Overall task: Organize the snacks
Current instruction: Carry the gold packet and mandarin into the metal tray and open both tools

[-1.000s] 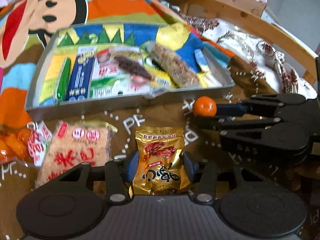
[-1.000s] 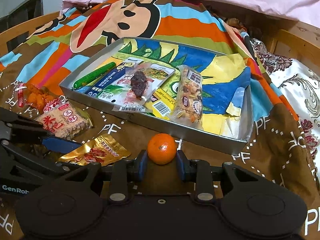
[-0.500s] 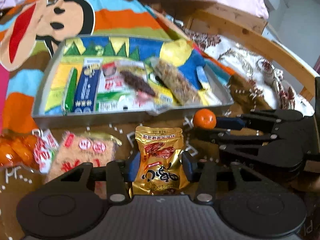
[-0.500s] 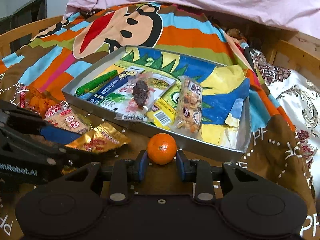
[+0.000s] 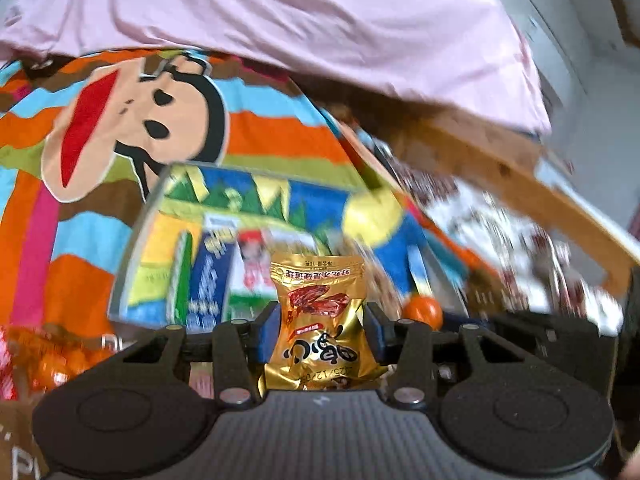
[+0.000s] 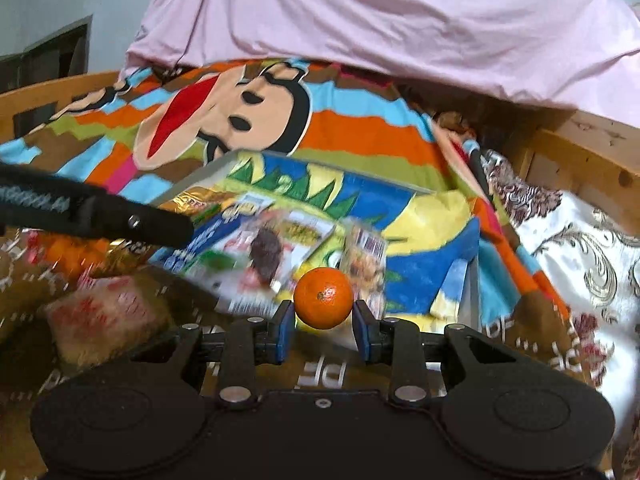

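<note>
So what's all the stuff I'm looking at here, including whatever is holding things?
tray: one, grey, on the blanket, holding several blurred packets
gold packet: one, gold and red, clamped in the left tool
mandarin: one, orange, clamped in the right tool
rice cracker pack: one, tan and red, in front of the tray
blanket: one, striped cartoon print, under everything
sheet: one, pink, behind
left tool: one, black with blue pads
right tool: one, black with blue pads
</note>
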Demonstrator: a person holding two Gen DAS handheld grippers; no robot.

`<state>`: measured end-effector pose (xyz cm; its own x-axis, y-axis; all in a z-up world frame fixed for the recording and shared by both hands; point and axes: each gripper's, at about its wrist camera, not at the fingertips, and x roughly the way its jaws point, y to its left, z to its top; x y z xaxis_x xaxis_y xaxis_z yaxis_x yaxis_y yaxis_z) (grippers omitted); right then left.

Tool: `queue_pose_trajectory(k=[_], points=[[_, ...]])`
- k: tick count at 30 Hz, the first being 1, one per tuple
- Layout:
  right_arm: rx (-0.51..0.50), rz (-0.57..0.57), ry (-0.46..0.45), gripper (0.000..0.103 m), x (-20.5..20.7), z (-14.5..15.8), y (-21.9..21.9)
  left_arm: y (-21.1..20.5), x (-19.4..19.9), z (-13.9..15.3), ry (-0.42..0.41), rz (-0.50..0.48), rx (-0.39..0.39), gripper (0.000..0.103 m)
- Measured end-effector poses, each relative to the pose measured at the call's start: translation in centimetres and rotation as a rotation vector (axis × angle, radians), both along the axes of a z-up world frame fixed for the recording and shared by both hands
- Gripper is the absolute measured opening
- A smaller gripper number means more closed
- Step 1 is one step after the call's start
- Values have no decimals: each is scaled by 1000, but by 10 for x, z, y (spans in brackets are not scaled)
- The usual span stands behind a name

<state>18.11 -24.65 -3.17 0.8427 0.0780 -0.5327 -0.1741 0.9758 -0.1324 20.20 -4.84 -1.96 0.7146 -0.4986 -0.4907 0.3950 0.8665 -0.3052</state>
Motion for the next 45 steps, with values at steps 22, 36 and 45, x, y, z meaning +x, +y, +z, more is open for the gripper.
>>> queue_pose_trajectory(k=[22,36,45], points=[[-38,-11,0,34,40,-20,12,-9,75,-37,-65,131,47,50],[7,-37,-22,59,28,-4,6,-7,65,-26,-37,144,38,74],[108,-90,-147,90,-11,47,-5,9,21,20,-135,193,7,97]])
